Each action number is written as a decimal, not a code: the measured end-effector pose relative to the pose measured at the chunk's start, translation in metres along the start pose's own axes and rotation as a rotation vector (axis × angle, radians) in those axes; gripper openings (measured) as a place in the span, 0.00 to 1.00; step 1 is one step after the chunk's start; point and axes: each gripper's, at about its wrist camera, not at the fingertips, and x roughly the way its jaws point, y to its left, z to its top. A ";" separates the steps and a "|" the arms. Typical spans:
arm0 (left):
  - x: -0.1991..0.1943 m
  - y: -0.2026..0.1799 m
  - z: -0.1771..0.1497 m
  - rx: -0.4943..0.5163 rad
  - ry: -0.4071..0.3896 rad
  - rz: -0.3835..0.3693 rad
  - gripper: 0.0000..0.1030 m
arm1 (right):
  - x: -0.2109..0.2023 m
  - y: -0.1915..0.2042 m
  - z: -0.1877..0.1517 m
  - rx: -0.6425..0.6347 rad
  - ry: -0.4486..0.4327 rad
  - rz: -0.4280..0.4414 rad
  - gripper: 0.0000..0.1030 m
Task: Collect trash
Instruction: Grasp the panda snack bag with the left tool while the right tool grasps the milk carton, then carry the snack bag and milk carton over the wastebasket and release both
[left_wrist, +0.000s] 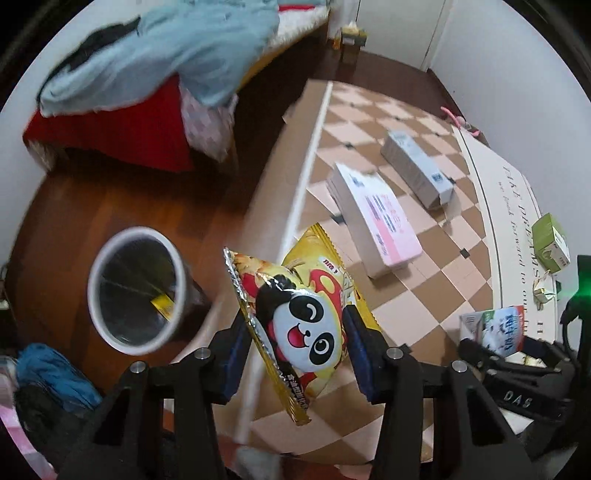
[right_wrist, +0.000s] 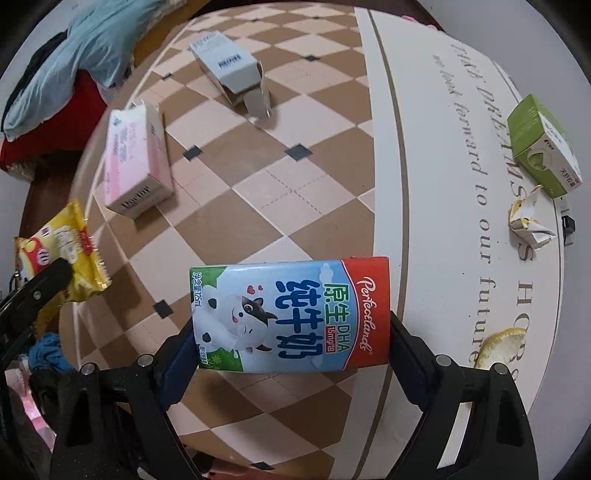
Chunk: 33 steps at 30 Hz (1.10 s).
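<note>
Left wrist view shows your left hand-held gripper (left_wrist: 295, 343) clamped on a yellow snack bag (left_wrist: 299, 325) with a panda face, its blue pads pressing the bag from both sides. You hold the bag in the air over the table's left edge, and the white-rimmed trash bin (left_wrist: 135, 290) stands on the wooden floor (left_wrist: 74, 206) to the lower left, with a yellow scrap inside it.

Your right hand-held gripper (right_wrist: 291, 350) is closed on a small milk carton (right_wrist: 291, 314), lifted above the checkered table (right_wrist: 258, 155).

On the table a pink box (right_wrist: 136, 166) lies near the left edge, and a grey box (right_wrist: 229, 70) with an open flap lies farther back. Over on the white strip with lettering you have a green box (right_wrist: 539, 147), a crumpled paper scrap (right_wrist: 528, 221) just beside it, and a piece of citrus peel (right_wrist: 498, 347) near the table's front edge.

Beyond the table, a light blue cloth (left_wrist: 166, 48) lies heaped on red bedding (left_wrist: 122, 129).
</note>
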 end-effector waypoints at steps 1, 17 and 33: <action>-0.007 0.005 0.001 0.006 -0.018 0.005 0.44 | -0.003 0.001 -0.001 0.000 -0.007 0.001 0.89; -0.101 0.148 0.033 -0.112 -0.210 0.035 0.44 | -0.098 0.139 0.001 -0.173 -0.241 0.156 0.89; 0.066 0.347 0.036 -0.421 0.124 -0.010 0.44 | 0.047 0.378 0.034 -0.407 -0.024 0.199 0.89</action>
